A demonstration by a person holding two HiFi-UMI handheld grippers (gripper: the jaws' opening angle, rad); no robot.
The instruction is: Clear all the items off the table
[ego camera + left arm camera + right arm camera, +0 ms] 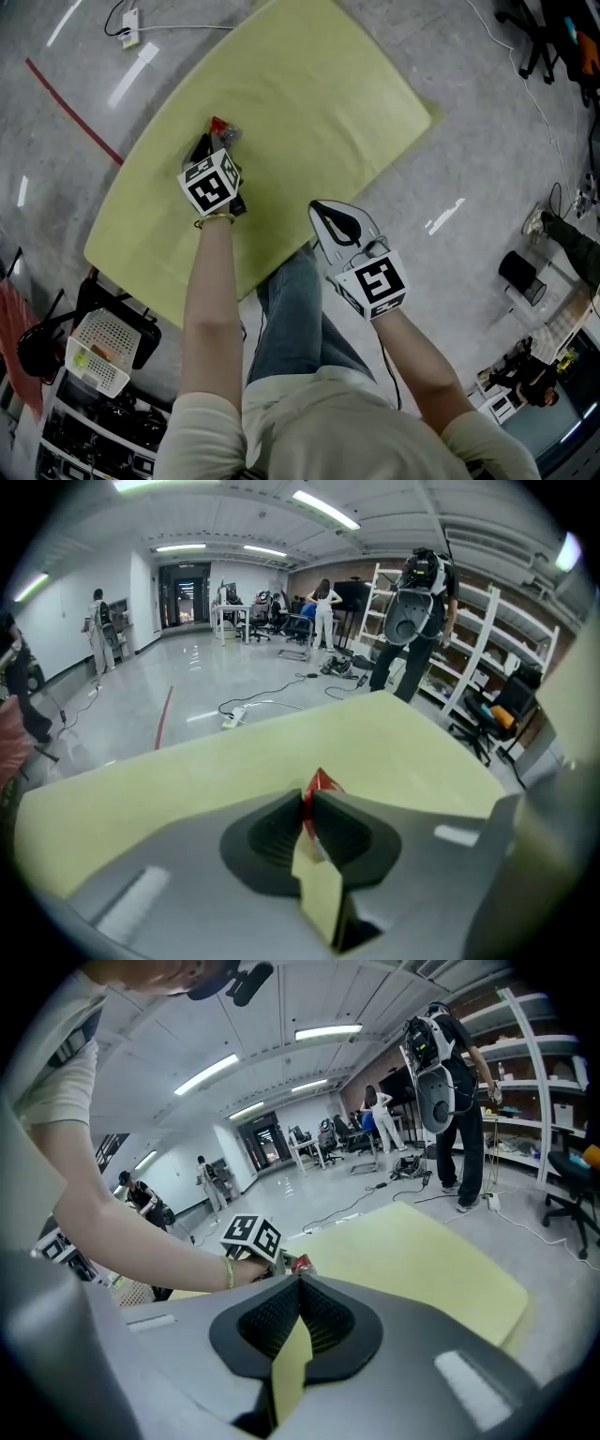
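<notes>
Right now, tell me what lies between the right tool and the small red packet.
Only bare yellow-green tabletop separates the right tool from the small red packet, per the head view.

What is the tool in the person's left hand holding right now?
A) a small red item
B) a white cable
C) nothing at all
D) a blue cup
A: in the left gripper view, the left gripper has its jaws pinched together on a small red item that pokes up between them, above the yellow-green table.
</notes>
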